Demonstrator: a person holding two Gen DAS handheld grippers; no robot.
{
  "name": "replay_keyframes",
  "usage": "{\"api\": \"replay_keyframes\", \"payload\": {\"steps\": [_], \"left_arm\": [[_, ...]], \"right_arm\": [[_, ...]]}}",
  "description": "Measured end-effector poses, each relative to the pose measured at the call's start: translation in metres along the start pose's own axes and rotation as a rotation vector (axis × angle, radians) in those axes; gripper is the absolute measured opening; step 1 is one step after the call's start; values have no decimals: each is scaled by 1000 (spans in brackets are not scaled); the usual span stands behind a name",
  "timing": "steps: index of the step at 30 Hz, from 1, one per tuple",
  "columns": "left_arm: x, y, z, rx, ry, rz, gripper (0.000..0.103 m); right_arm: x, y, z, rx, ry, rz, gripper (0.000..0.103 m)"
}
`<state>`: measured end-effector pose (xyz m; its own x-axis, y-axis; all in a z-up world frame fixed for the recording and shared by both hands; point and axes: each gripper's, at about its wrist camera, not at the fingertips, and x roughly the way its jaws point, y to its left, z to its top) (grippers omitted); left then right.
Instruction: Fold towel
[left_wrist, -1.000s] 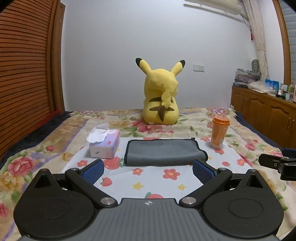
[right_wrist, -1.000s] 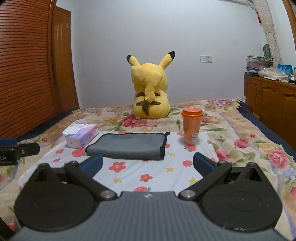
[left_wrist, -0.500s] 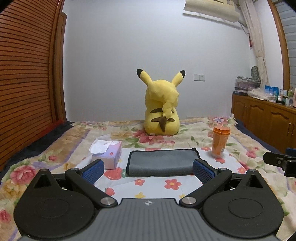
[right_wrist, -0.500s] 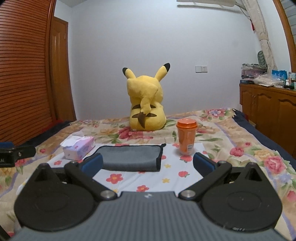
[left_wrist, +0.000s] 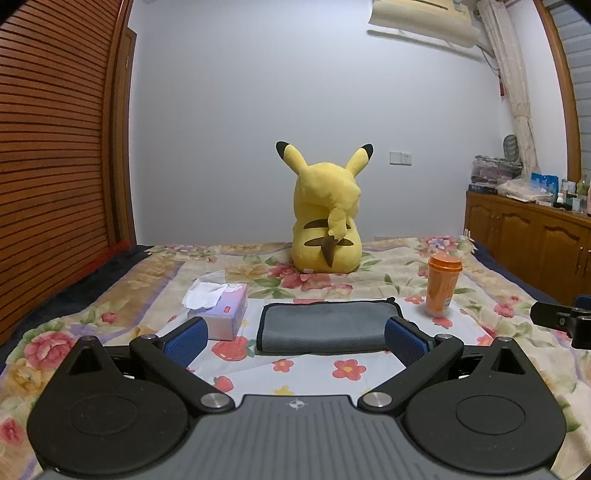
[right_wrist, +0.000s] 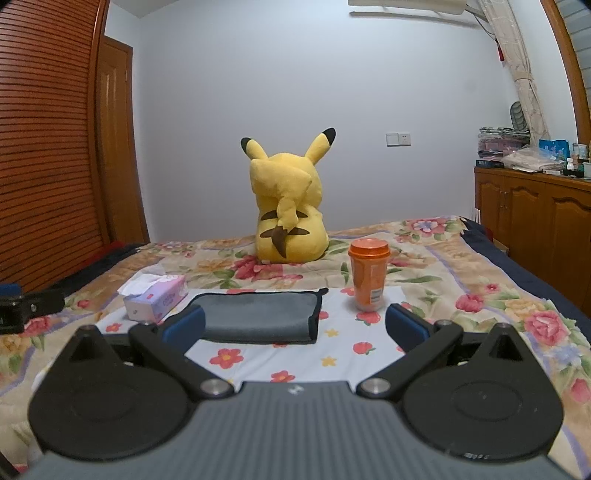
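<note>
Left gripper (left_wrist: 294, 339): jaws spread wide, blue pads (left_wrist: 186, 339) well apart, nothing between them; held above the near part of the bed, clear of the cloth. Right gripper (right_wrist: 294, 328): likewise spread wide and empty, blue pads (right_wrist: 407, 328) apart; its black tip (left_wrist: 557, 320) shows at the right edge of the left wrist view, and the left one's tip (right_wrist: 31, 308) shows at the left edge of the right wrist view.

Towel (left_wrist: 325, 326): grey with dark edging, folded into a flat rectangle, lying on the white flowered sheet (left_wrist: 314, 369) just beyond both grippers, touched by neither; a small loop sticks up at its far right corner.

Tissue box (left_wrist: 221, 317): pale purple, white tissue standing out of the top, just left of the towel.

Orange cup (left_wrist: 443, 286): lidded, upright, to the right of the towel and slightly farther off.

Plush toy (left_wrist: 325, 221): yellow, black-tipped ears, seated with its back to the cameras, beyond the towel on the floral bedspread (left_wrist: 388, 266).

Surroundings: wooden slatted wardrobe (left_wrist: 55, 166) at left, wooden cabinet (left_wrist: 524, 243) with clutter on top at right, pale wall (left_wrist: 295, 92) at the far end.
</note>
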<state>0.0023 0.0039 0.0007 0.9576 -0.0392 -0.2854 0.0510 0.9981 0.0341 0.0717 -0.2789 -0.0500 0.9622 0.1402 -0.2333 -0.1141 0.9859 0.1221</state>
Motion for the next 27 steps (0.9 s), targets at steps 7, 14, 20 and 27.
{"api": "replay_keyframes", "payload": {"steps": [7,14,20,27], "left_arm": [[0,0,0,4,0,2,103],[1,-1,-1,11,0,7,103],[1,-1,-2,16,1,8,103],[1,-3,-2,17,2,9,103]], "right_arm": [[0,0,0,-1,0,1,103],[0,0,0,0,0,0,103],[0,0,0,0,1,1,103],[0,0,0,0,0,2,103]]}}
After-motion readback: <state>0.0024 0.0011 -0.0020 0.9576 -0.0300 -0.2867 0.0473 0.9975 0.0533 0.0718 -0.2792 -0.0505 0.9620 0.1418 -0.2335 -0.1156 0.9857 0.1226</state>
